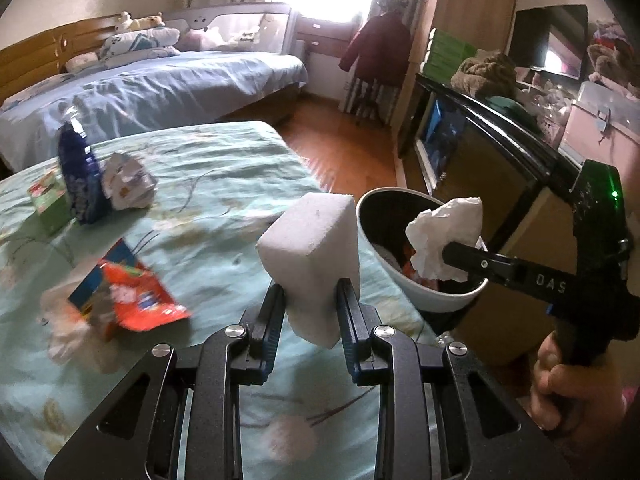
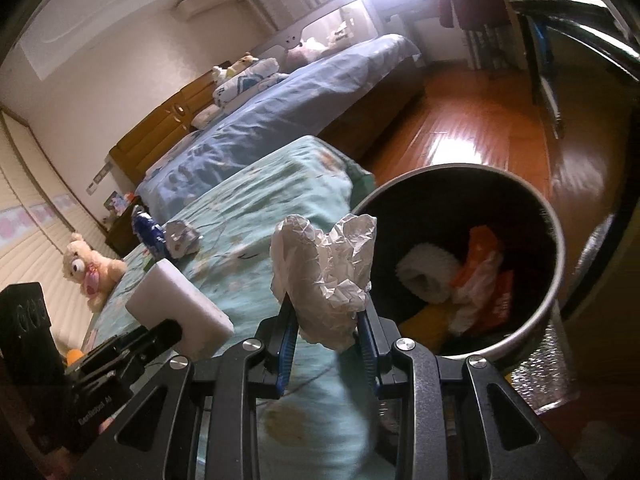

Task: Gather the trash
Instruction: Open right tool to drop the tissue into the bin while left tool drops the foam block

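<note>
The left gripper [image 1: 311, 304] has its fingers [image 1: 274, 312] clenched on a white foam block [image 1: 310, 256], which stands upright above the green bedcover [image 1: 208, 176]. The right gripper [image 2: 328, 334] grasps a crumpled white paper [image 2: 326, 272] between its fingers [image 2: 286, 340], just beside the rim of the trash bin [image 2: 556, 240]. The bin stands near the bed edge and holds orange wrappers and white pieces. On the bedcover lie an orange snack packet [image 1: 140, 296], a blue bag [image 1: 78, 176] and a crumpled wrapper [image 1: 128, 180].

White foam block [image 1: 310, 256] (floral green bedspread [image 1: 208, 168])
</note>
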The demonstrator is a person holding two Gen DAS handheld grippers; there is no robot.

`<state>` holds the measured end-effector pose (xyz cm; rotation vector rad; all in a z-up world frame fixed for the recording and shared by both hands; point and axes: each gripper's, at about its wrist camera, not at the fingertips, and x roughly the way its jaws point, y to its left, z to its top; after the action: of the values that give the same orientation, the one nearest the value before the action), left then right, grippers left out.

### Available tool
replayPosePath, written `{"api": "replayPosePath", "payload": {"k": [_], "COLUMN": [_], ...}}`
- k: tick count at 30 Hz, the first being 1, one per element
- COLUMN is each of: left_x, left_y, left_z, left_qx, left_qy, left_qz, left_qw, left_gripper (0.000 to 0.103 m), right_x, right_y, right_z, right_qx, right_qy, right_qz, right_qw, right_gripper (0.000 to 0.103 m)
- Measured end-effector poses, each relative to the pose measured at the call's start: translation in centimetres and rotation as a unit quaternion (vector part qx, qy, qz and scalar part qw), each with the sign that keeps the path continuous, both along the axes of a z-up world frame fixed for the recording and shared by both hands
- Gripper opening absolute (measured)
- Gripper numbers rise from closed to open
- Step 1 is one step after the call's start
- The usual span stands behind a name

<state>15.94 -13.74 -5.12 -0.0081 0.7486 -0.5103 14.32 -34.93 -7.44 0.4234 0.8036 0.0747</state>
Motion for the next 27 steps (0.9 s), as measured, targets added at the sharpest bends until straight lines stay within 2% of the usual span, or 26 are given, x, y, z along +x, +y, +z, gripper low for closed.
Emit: {"api": "replayPosePath", "payload": {"k": [12,27], "left_x": [1.9,4.3], "left_y": [-5.2,-10.1], "left_z": [1.1,0.6], "left_qx": [0.011,0.02], "left_qy": [-0.005,0.008], "left_qz": [-0.032,-0.061], "left_qw": [0.9994,0.9979], "left_gripper": [0.025,0.025], "right_x": [0.3,1.1], "right_y": [-4.3,-6.7], "right_z": [-0.2,-1.3], "right_qx": [-0.02,-0.037], "right_qy": [0.01,0.03], "right_qz": [-0.036,-0.049], "right_qw": [0.999,0.998], "right_gripper": [0.029,0.032]}}
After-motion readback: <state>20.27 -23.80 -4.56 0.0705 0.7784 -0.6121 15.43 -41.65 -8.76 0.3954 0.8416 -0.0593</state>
